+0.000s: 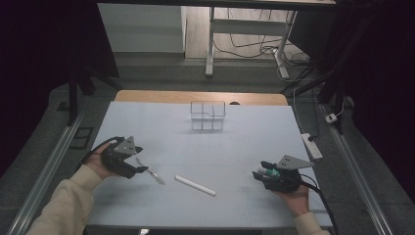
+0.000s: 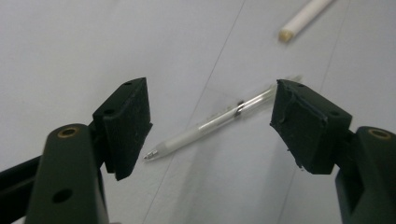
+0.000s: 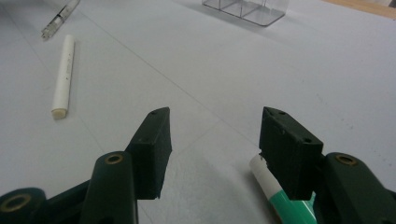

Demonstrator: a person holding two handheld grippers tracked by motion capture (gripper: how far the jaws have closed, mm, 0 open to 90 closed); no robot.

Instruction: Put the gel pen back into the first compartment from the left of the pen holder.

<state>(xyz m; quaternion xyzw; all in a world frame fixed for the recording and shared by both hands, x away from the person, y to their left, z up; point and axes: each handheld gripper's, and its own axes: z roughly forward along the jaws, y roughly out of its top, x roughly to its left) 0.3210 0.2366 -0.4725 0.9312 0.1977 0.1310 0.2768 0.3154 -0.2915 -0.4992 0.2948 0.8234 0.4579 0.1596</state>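
Note:
A clear pen [image 2: 210,123] lies on the pale table [image 1: 235,147], and my left gripper [image 2: 210,86] hovers over it, open, one jaw to each side and neither touching it. In the high view this left gripper [image 1: 142,159] is at the left with the clear pen [image 1: 150,172] just beyond its tips. My right gripper [image 3: 217,114] stands open at the right gripper [image 1: 259,169] spot near the front right. A green and white pen [image 3: 275,193] lies against the inside of its right-hand jaw, with a wide gap to the other jaw.
A white stick-like marker [image 1: 195,185] lies between the two hands, seen too as the white marker [image 3: 63,77]. A clear plastic organizer [image 1: 208,116] with compartments stands at the table's far middle. The table edge runs close behind both hands.

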